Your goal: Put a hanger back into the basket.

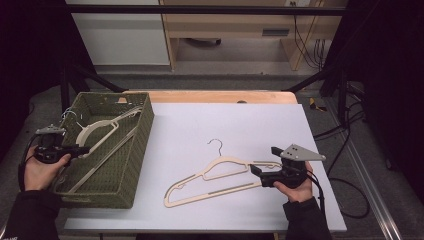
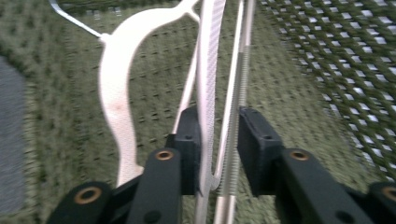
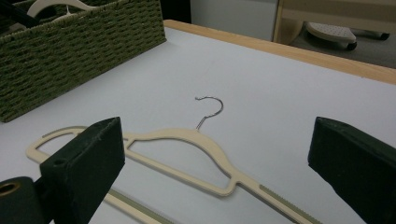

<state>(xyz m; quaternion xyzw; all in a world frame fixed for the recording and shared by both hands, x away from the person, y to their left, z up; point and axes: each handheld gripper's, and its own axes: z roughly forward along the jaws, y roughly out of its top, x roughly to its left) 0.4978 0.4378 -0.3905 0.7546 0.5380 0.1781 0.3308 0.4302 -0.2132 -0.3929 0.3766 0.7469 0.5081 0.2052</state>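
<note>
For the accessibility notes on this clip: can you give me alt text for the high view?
A person's left gripper reaches into a green woven basket at a cream hanger lying inside, while the right gripper, jaws open, sits at the end of a second cream hanger flat on the white table.

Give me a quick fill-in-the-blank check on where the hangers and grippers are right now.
1. The hanger in the basket lies inside a woven ____ basket.
2. The hanger on the table has a ____ hook.
3. The right gripper hangs over that hanger with its jaws ____.
4. The left gripper reaches into the ____.

Missing words: green; metal; open; basket
</note>
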